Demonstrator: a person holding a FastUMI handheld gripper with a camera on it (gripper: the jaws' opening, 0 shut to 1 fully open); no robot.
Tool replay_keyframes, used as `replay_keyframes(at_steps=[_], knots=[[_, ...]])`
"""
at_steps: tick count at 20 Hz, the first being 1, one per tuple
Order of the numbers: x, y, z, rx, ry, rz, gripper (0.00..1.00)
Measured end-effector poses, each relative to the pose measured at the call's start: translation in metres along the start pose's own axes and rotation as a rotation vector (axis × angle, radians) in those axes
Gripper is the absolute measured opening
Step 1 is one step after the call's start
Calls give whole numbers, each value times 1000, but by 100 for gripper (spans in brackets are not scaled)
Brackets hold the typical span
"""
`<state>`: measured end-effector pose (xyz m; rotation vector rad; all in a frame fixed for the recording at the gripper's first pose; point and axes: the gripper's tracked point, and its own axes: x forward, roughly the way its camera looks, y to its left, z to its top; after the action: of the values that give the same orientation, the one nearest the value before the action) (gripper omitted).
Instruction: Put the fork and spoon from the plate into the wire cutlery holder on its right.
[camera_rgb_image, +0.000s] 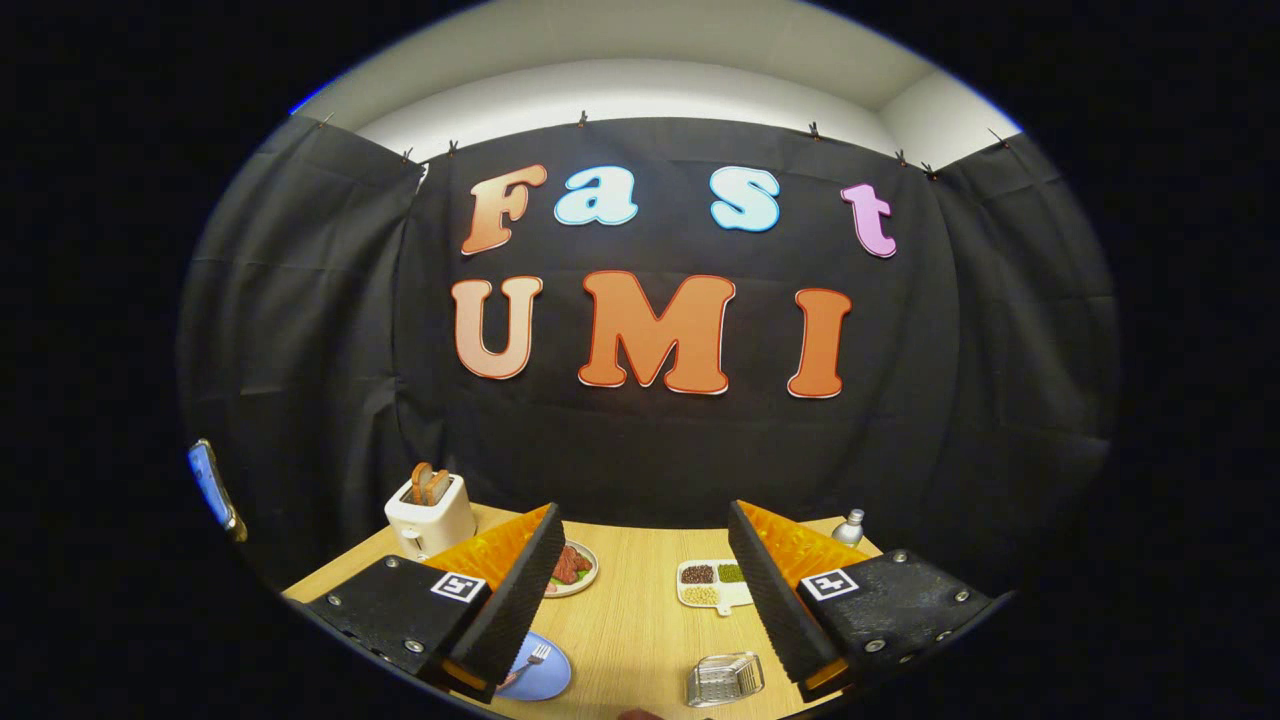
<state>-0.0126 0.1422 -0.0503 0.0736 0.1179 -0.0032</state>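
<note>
The jaws (640, 590) are seen spread wide apart with nothing held between them, raised above the near part of the wooden counter (630, 620). The blue plate (545, 675) is found just beside the tip of the left finger, partly hidden by it, and the fork (532, 660) is seen lying on it with its tines pointing away; the spoon cannot be made out and is probably covered by the finger. The wire cutlery holder (724, 679) is set to the right of the plate, near the tip of the right finger, with bare counter between the two. The fork is judged to be light, stiff and slippery metal lying flat, so a grip across the narrow handle is advised, with the fingers brought down close to the plate's surface; a slip or a twist in the hold is to be expected if it is pinched near one end. The plate may be nudged if it is pressed. Room is open in the middle of the counter. Farther off, a toaster (430, 512), a small plate of food (572, 568), a divided dish (712, 583) and a bottle (849, 528) are placed well clear. The near counter edge lies close to both plate and holder.
</note>
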Motion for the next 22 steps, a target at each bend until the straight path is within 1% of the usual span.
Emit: replay_keyframes(at_steps=[5, 8, 11, 13, 15, 18, 20, 22], knots=[[5, 27, -47, 2, 110, -19, 99], [7, 46, -84, -3, 188, -16, 99], [4, 73, -131, -11, 305, 16, 99], [0, 89, -154, -14, 367, 43, 99], [-4, 101, -164, -23, 406, 69, 99], [-4, 118, -174, -55, 428, 113, 99], [-7, 127, -191, -62, 468, 138, 99], [-11, 134, -220, -69, 537, 148, 99]])
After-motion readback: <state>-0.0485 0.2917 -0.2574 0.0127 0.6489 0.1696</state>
